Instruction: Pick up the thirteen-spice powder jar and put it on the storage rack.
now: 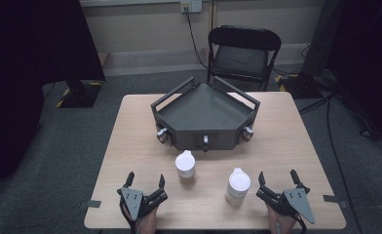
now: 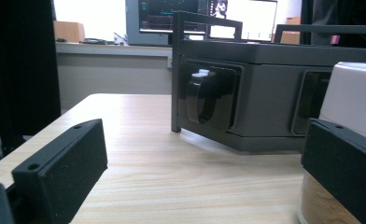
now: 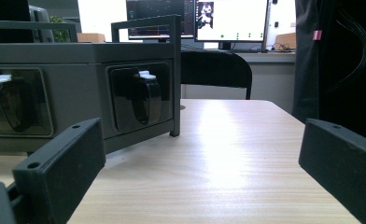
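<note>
Two small jars with white lids stand upright on the tabletop (image 1: 130, 126), between the two claws and the grey tray: the left jar (image 1: 185, 167) sits nearer the tray, just in front of its middle latch, and the right jar (image 1: 238, 186) stands closer to the near edge, just left of the right claw (image 1: 276, 179). The left claw (image 1: 144, 181) rests at the near left, jaws spread wide and holding nothing; in the left gripper view the left jar (image 2: 354, 98) stands just beyond its right jaw. The right claw is likewise released, jaws well apart with only bare wood between them. Each jar looks light and rigid, probably smooth plastic or glass, so likely a bit slippery; the brownish contents glimpsed low in the left gripper view suggest a powder or granules, though the view is too close to be sure. The best hold would be across the straight body below the lid, squeezing squarely so the jar does not tip or twist out. The angular grey tray (image 1: 206, 114) is single, with three latches on its near faces and raised rails. One black folding chair (image 1: 243, 54) stands beyond the far edge.
</note>
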`<state>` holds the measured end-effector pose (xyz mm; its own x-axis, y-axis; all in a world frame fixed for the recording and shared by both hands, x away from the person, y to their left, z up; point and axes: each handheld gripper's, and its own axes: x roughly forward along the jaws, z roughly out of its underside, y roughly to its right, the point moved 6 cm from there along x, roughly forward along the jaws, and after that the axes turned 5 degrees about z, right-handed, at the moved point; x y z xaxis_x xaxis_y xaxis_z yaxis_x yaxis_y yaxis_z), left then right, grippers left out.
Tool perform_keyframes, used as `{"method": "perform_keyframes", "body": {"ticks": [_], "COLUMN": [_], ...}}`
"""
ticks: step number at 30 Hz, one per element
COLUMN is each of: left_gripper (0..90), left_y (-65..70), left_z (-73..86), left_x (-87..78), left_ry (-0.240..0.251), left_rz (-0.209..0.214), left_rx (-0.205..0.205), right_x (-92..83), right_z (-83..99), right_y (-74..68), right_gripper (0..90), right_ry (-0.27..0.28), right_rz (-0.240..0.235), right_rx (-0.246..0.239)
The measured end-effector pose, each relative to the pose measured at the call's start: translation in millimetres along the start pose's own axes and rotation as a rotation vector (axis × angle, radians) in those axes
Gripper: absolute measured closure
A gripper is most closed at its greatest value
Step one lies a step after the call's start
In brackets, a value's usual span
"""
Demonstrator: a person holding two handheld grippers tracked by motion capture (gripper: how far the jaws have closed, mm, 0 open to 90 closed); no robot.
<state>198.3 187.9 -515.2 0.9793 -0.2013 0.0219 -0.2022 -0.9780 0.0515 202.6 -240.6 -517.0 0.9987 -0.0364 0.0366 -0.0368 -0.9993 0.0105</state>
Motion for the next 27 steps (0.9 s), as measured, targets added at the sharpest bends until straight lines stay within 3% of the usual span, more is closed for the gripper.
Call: {"method": "perform_keyframes", "body": {"ticks": [9,15,18,27], "left_gripper": [0.0,0.0,0.0,0.0], "left_y": [0.1,-0.6,1.3,7.1], "left_z": [-8.3,-15.6,-20.0,-37.2], "left_x": [-0.5,-1.2,-1.1,0.2], "left_ry": [0.007,0.012,0.011,0.033], "left_rz": [0.019,0.056,0.07,0.126], "left_rx": [-0.009,-0.03,-0.004,-0.005], "right_x": [0.0,0.0,0.0,0.2], "right_z": [-0.1,-0.1,-0.1,-0.3], "right_y": [0.5,0.4,0.3,0.2], "right_gripper": [0.0,0.0,0.0,0.0], "right_ry": [-0.001,-0.001,-0.001,-0.003], "right_rz": [-0.004,-0.004,-0.003,-0.002], "right_rx": [0.001,0.0,0.0,0.0]}}
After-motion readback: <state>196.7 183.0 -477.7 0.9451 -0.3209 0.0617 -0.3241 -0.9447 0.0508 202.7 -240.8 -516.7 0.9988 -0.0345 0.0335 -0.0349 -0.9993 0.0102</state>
